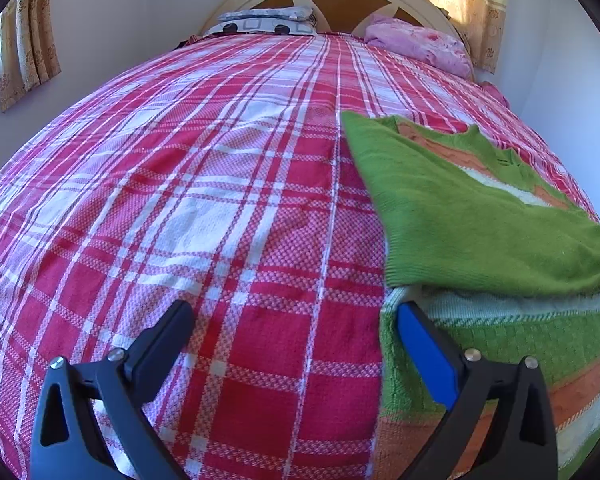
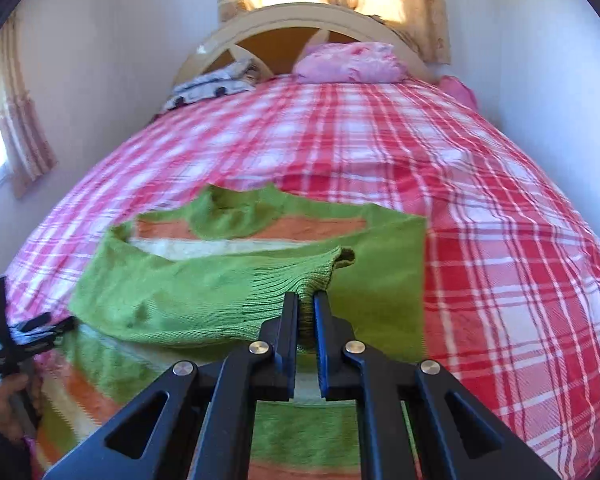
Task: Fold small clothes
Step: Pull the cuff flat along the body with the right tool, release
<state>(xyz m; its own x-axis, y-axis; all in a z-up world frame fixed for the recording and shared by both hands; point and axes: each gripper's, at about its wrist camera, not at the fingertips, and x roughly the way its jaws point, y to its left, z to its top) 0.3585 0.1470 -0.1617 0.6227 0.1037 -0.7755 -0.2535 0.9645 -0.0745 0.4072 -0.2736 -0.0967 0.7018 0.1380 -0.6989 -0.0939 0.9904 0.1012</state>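
Black two-finger grippers are sitting nearest our cameras, over a green knitted sweater with orange and white stripes (image 2: 204, 292) that is lying on the red-and-white checked bedspread (image 1: 204, 184).

From the left, our left gripper (image 1: 296, 324) is hovering with its fingers spread wide, nothing between them; its blue-padded finger (image 1: 428, 356) is sitting at the sweater's edge, the other over bare bedspread. Further right, our right gripper (image 2: 306, 300) is pinching the sweater's ribbed green sleeve cuff (image 2: 300, 276) between nearly closed fingers, the sleeve lying across the sweater's body. Beyond, we are seeing a pink pillow (image 2: 350, 62) against the curved cream headboard (image 2: 284, 16).
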